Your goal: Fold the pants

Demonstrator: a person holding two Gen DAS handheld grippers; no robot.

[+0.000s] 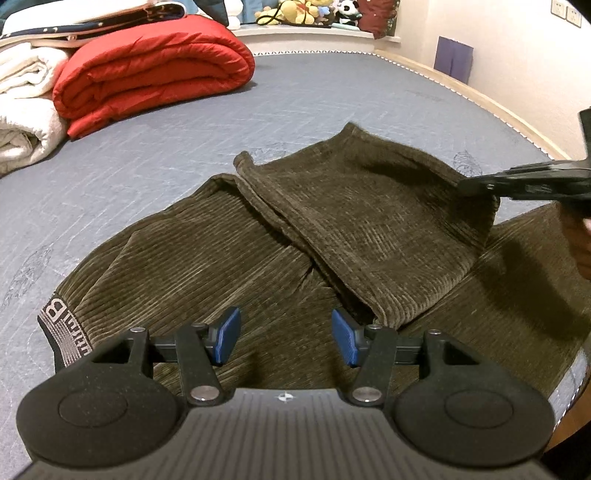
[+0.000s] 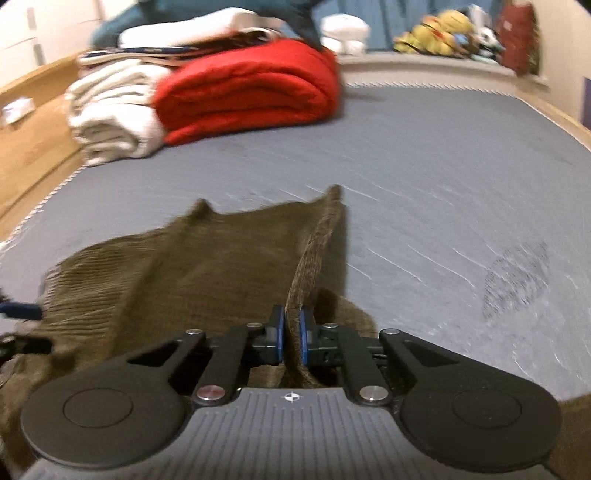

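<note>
Olive-brown ribbed corduroy pants (image 1: 280, 236) spread on the grey-blue quilted mattress (image 1: 155, 162), near its front edge. Waistband with white lettering (image 1: 59, 325) at the left, lying flat on the mattress. One leg doubled back over the rest, cuff end (image 1: 243, 162) pointing toward the far side of the bed.

Left gripper (image 1: 286, 338): jaws wide apart, blue pads (image 1: 227, 334) bare, nothing between them. Hovering over the seat area of the pants; contact with the fabric not determinable.

Right gripper (image 2: 291, 339): jaws closed down on a fold of the corduroy, blue pads (image 2: 303, 341) pressed against both sides of the cloth. Pinched fold lifted clear of the mattress, running as a taut ridge from the pads up toward the far corner of the leg. Seen from the left wrist view as a dark body entering at the right edge (image 1: 532, 184), level with the raised edge of the folded leg. Right wrist view motion-blurred.

Folded red puffy quilt (image 1: 155, 74) at the far left of the mattress, well apart from the pants, touching a rolled white blanket (image 1: 26, 110) beside it. Pile of plush toys (image 1: 306, 13) on the pale ledge beyond the bed. Light wood bed frame (image 2: 33, 147) along the left side.
</note>
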